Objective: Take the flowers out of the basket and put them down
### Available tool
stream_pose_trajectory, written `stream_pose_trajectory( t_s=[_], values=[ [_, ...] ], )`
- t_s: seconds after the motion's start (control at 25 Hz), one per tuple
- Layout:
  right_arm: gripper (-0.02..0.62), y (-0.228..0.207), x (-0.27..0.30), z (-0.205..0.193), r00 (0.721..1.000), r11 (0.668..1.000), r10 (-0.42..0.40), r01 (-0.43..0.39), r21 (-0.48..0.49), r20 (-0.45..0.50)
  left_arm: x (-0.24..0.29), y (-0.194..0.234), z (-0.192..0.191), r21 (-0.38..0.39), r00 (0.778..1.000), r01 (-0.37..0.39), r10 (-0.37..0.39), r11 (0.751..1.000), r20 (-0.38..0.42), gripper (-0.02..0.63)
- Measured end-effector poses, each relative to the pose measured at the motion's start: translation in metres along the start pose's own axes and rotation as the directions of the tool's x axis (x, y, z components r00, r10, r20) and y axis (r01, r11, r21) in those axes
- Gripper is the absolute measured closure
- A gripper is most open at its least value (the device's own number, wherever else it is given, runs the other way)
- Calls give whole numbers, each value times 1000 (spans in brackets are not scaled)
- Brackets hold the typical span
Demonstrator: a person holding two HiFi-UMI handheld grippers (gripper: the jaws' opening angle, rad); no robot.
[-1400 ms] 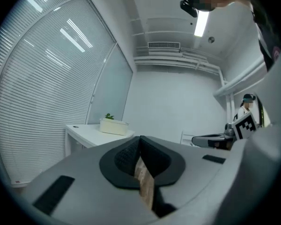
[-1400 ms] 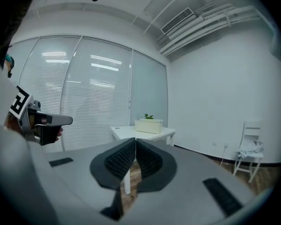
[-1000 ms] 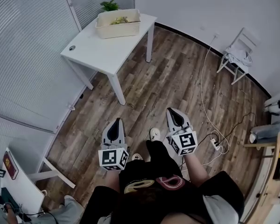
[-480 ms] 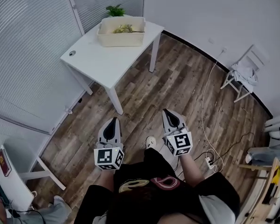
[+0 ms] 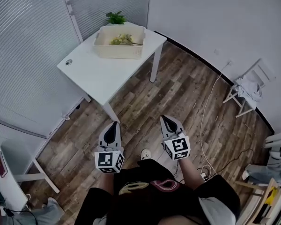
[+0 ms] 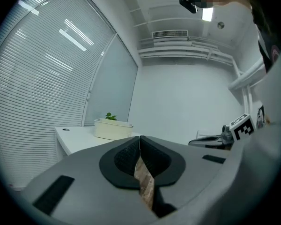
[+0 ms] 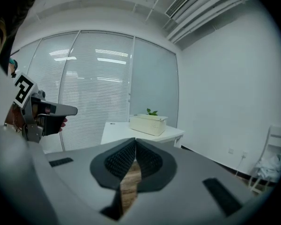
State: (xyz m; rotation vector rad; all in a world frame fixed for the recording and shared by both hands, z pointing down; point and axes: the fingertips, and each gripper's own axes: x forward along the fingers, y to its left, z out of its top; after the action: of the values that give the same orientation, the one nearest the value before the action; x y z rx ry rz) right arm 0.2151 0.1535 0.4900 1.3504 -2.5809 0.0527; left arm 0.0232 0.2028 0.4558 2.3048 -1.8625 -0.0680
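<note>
A cream basket (image 5: pixel 118 42) stands at the far end of a white table (image 5: pixel 103 67), with pale yellow-green flowers (image 5: pixel 122 40) lying inside it. The basket (image 6: pixel 113 129) also shows small in the left gripper view, and the basket (image 7: pixel 148 124) in the right gripper view. My left gripper (image 5: pixel 112 128) and right gripper (image 5: pixel 168 122) hang over the wooden floor, well short of the table. Both are shut with nothing between the jaws. The left gripper (image 6: pixel 140 138) and right gripper (image 7: pixel 135 140) point toward the table.
A small green plant (image 5: pixel 115 18) stands behind the basket by the blinds. A white chair (image 5: pixel 247 89) with cloth on it sits at the right wall. A power strip and cable (image 5: pixel 202 175) lie on the floor at right. Another white table corner (image 5: pixel 11 177) is at lower left.
The person has walked toward the table: the table and basket have grown nearer and shifted down and right in the head view. Both grippers stayed shut, held in front of the body.
</note>
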Motion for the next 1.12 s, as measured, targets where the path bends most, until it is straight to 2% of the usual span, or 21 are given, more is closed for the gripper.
stream_pose_trajectory(
  t_s=[0.4, 0.64, 1.12],
  values=[
    [584, -39, 25, -5, 996, 996, 82, -82, -17, -22, 51, -21, -2, -38, 999, -37, 38, 999, 16, 589],
    [584, -52, 32, -12, 995, 996, 89, -88, 28, -36, 70, -30, -8, -39, 1000, -23, 23, 999, 4, 588],
    [584, -69, 65, -17, 995, 998, 60, -58, 29, -75, 115, -14, -10, -63, 1000, 14, -15, 998, -7, 589]
  ],
)
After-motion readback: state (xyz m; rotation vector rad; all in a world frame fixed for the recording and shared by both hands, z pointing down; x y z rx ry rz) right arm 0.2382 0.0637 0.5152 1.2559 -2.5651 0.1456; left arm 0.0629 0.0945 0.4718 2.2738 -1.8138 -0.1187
